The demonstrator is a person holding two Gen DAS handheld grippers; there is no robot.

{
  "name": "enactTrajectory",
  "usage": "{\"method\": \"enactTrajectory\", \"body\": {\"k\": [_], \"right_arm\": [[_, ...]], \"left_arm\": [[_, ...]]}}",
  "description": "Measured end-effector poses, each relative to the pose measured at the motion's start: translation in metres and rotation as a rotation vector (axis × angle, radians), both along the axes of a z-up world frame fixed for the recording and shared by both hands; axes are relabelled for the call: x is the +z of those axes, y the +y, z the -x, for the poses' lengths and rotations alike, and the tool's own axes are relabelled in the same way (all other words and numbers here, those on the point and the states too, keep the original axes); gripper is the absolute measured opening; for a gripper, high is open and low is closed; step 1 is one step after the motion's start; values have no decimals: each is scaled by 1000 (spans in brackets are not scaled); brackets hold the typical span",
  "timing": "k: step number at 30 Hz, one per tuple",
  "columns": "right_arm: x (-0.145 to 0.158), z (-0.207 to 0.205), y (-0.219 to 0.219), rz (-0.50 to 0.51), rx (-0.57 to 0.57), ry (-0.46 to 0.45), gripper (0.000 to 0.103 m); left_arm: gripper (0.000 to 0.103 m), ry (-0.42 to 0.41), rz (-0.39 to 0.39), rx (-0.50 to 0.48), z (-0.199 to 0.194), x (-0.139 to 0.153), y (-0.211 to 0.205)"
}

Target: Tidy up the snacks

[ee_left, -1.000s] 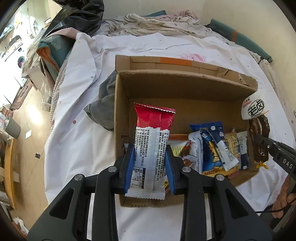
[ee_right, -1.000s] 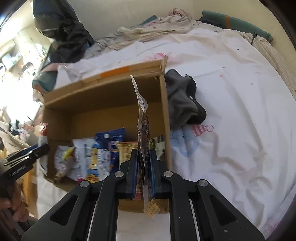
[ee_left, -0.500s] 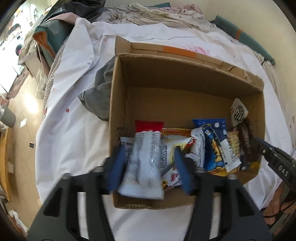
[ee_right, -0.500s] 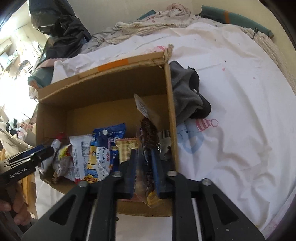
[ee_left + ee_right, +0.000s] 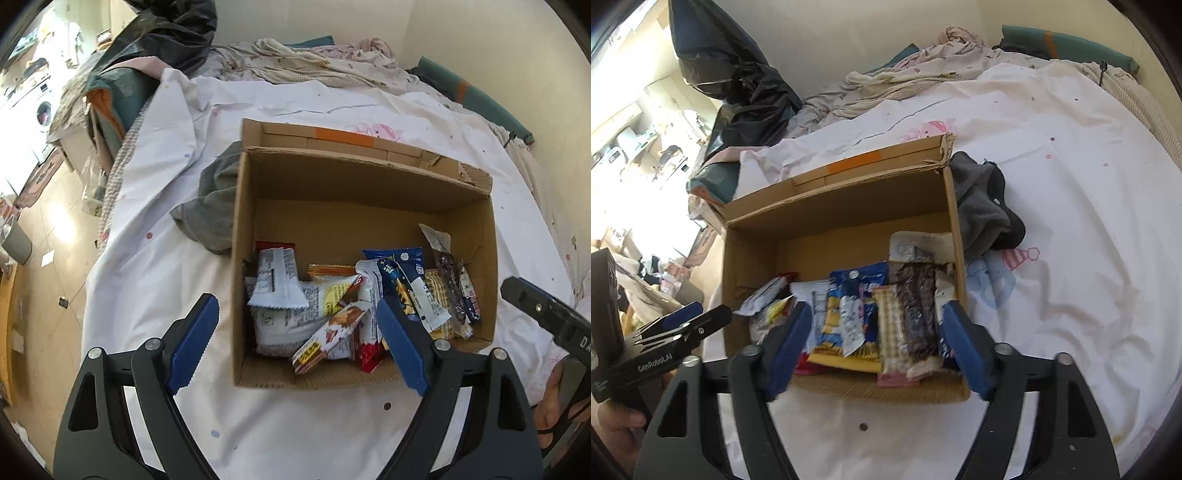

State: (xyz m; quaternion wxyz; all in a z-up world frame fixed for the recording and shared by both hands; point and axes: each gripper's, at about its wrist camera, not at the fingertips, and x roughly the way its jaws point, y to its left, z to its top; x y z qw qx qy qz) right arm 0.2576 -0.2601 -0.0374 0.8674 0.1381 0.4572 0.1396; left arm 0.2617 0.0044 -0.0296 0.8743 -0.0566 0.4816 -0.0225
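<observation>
An open cardboard box [image 5: 240,229] [image 5: 842,206] sits on a white bed sheet and holds several snack packets. The red-and-white packet [image 5: 277,277] lies against the box's left wall. A dark chocolate packet [image 5: 916,306] [image 5: 450,280] leans at the right wall. My left gripper [image 5: 295,343] hangs above the box's near left corner, jaws opening, nothing between its blue pads [image 5: 192,339]. Over the box's near right part my right gripper [image 5: 877,343] is opening too, its pads [image 5: 964,350] clear of the packets below.
A grey cloth [image 5: 210,206] lies against the box's left side, a dark grey one [image 5: 982,210] against its right side. Rumpled bedding [image 5: 314,62] and a black bag [image 5: 738,92] are at the far end. The bed's left edge drops to a wooden floor [image 5: 40,236].
Both grippers opened and let go: the red-and-white packet dropped into the box's left side, the dark packet into its right side. Both grippers pulled back and up a little.
</observation>
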Motion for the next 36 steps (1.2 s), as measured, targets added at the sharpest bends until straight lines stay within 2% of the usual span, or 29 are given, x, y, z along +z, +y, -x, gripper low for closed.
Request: {"method": "enactTrajectory", "body": {"k": [3, 6, 10, 18, 22, 24, 26, 29, 36], "right_arm": [[7, 14, 3, 16, -1, -29, 97], [10, 30, 5, 20, -2, -43, 98], [14, 51, 8, 36, -13, -63, 99], [25, 100, 26, 140, -12, -179, 100], [28, 116, 35, 161, -3, -213, 100], [28, 122, 39, 175, -11, -229, 100], [30, 128, 43, 202, -21, -257, 100], [34, 133, 52, 260, -13, -311, 100], [32, 131, 52, 239, -29, -301, 102]], "left_arm": [[85, -26, -5, 29, 16, 8, 8], [85, -49, -22, 52, 34, 14, 13], [85, -99, -35, 30, 61, 22, 12], [85, -164, -49, 63, 108, 30, 13], [85, -188, -57, 45, 122, 32, 10], [87, -207, -56, 48, 128, 35, 9], [103, -221, -58, 58, 134, 36, 9], [103, -228, -49, 71, 139, 36, 12], [103, -231, -58, 88, 138, 33, 13]]}}
